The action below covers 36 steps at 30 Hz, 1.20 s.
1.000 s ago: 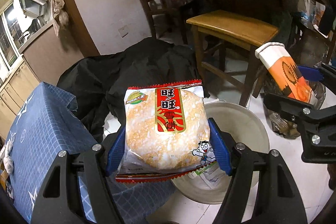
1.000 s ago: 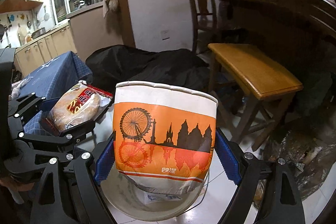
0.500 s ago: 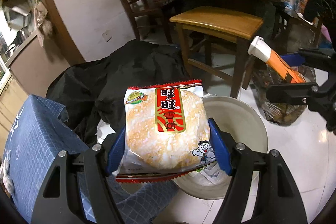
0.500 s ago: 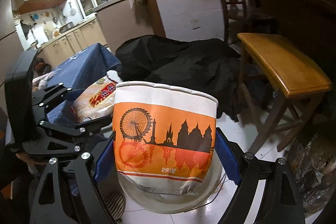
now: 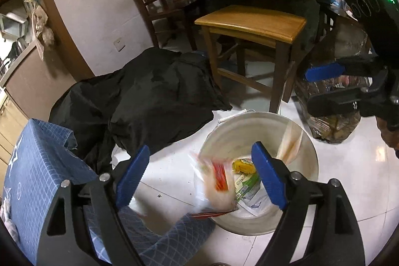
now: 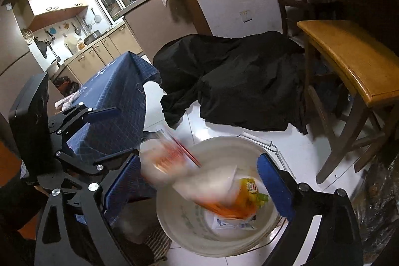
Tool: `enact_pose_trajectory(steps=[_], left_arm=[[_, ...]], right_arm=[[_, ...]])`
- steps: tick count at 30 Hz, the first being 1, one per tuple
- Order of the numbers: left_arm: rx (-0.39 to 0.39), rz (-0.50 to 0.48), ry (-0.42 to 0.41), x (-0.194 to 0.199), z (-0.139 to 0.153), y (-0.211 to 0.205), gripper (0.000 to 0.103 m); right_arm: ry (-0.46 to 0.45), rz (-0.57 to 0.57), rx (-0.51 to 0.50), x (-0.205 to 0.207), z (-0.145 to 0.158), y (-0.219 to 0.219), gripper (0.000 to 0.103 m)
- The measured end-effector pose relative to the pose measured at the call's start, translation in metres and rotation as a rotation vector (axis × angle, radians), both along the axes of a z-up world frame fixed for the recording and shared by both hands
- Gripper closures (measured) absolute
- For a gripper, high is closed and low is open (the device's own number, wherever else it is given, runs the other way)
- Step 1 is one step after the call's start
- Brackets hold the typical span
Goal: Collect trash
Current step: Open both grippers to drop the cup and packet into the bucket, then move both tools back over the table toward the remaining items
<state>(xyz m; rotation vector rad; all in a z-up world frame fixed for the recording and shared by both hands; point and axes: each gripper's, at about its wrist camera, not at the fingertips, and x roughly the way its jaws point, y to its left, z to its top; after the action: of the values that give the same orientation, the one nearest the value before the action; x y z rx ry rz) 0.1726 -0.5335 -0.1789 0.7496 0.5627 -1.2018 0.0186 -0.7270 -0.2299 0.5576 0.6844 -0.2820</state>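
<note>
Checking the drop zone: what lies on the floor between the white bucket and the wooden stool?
Bare white floor tile separates the white bucket from the wooden stool; only the bucket's handle lies at the rim on that side. Both wrist views show it.

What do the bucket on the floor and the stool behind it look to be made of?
Bucket: probably plastic; smooth, matte off-white wall, thin rim, wire bail handle with a white grip. Stool: wood, likely varnished; its honey-coloured seat shows grain and a soft sheen, above darker brown legs.
</note>
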Motion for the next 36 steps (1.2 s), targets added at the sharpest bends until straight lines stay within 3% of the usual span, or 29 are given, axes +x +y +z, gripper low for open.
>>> enact_pose_trajectory(steps=[10, 21, 29, 36], left_arm=[[-0.014, 0.005, -0.015, -0.002, 0.004, 0.015, 0.023], [-0.079, 0.019, 0.000, 0.005, 0.030, 0.057, 0.023], [-0.146, 0.102, 0.019, 0.024, 0.053, 0.104, 0.023], [-0.191, 0.263, 0.022, 0.062, 0.071, 0.169, 0.023]], right_arm=[[-0.006, -0.010, -0.025, -0.009, 0.001, 0.015, 0.009], [-0.022, -0.027, -0.059, -0.017, 0.007, 0.029, 0.009], [-0.049, 0.018, -0.235, 0.007, 0.046, 0.083, 0.009], [-0.131, 0.091, -0.306, 0.050, 0.088, 0.136, 0.009]])
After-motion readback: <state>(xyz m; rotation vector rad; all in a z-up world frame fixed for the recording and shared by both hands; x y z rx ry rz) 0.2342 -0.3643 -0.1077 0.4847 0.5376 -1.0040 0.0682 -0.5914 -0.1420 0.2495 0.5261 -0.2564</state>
